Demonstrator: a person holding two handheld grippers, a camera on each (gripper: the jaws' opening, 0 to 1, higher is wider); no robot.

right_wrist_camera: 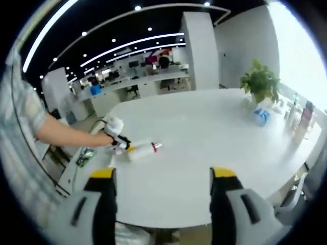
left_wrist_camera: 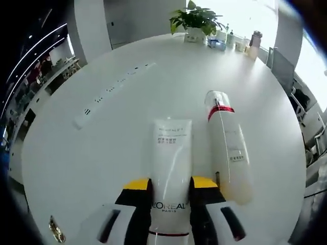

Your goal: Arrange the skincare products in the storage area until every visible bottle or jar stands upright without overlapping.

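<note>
A white L'Oreal tube (left_wrist_camera: 171, 158) lies lengthwise between the yellow-tipped jaws of my left gripper (left_wrist_camera: 171, 185), which press against both its sides. Just right of it, a pale bottle with a red band (left_wrist_camera: 227, 148) lies on its side on the white round table (left_wrist_camera: 102, 153). The right gripper view shows the left gripper (right_wrist_camera: 120, 142) in a person's hand at the table's left edge, with the red-banded bottle (right_wrist_camera: 143, 150) lying beside it. My right gripper (right_wrist_camera: 163, 176) hovers open over the table's near edge with nothing between its jaws.
A potted plant (left_wrist_camera: 196, 20) and several small bottles (left_wrist_camera: 240, 41) stand at the table's far edge. A long white strip (left_wrist_camera: 110, 92) lies left of centre. A small gold object (left_wrist_camera: 54, 229) sits near the left jaw. Chairs (left_wrist_camera: 311, 117) line the right side. A person's arm (right_wrist_camera: 61, 133) reaches in.
</note>
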